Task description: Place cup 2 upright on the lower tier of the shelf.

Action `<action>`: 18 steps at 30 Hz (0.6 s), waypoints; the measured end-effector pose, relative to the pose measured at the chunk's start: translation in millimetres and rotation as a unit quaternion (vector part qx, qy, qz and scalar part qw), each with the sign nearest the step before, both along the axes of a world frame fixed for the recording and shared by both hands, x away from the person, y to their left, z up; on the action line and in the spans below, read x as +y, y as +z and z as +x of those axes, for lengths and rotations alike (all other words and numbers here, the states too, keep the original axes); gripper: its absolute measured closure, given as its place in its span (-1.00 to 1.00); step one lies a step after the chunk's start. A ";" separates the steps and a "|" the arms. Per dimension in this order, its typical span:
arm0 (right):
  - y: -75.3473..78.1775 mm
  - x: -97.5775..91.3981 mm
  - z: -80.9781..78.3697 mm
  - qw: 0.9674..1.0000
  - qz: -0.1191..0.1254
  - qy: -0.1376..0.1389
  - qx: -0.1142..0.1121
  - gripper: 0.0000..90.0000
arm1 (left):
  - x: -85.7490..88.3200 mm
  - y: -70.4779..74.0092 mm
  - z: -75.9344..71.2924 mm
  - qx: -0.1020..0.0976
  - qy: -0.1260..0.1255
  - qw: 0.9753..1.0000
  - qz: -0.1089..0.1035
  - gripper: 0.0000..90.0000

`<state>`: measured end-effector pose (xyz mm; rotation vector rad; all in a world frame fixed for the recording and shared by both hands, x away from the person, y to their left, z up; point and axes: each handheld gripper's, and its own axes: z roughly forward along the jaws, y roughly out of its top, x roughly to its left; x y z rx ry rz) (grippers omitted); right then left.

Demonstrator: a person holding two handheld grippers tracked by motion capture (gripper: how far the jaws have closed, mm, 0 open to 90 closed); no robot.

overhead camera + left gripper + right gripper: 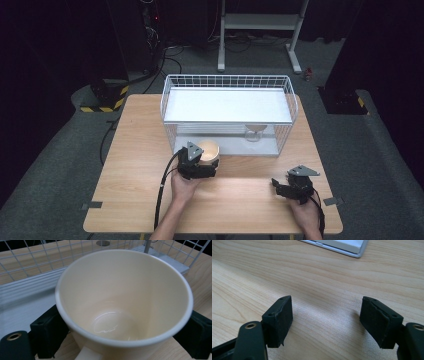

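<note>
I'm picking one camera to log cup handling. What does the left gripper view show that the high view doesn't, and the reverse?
Left gripper view: the cream cup's empty glossy inside, with the left claw's pads against both its sides.

High view: the whole wire rack, a small glass on its lower shelf, and the right claw open over the table.

Both: the cup, the rack's mesh and the wooden table.

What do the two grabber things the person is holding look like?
Both are black. The left gripper and right gripper each carry a grey three-cornered plate on top and trail a black cable. Their jaws end in blocky black pads with small screw holes.
</note>
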<state>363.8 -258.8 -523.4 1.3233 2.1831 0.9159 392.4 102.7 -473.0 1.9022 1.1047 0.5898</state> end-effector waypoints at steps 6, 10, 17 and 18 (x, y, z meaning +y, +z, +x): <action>0.0 0.0 0.0 1.000 0.000 0.000 0.000 -0.41 | -1.6 1.1 9.1 0.001 0.008 1.000 -0.001 -0.79; 0.0 0.0 0.0 1.000 0.000 0.000 0.000 -0.41 | -2.2 -1.5 14.3 0.005 0.017 1.000 -0.010 -0.79; -0.1 -0.1 0.1 1.000 0.000 0.001 -0.001 -0.41 | -6.7 -5.9 23.8 0.010 0.025 1.000 0.008 -0.79; -0.1 -0.1 0.1 1.000 0.000 0.001 -0.001 -0.41 | -7.7 -5.9 24.9 0.010 0.024 1.000 0.008 -0.79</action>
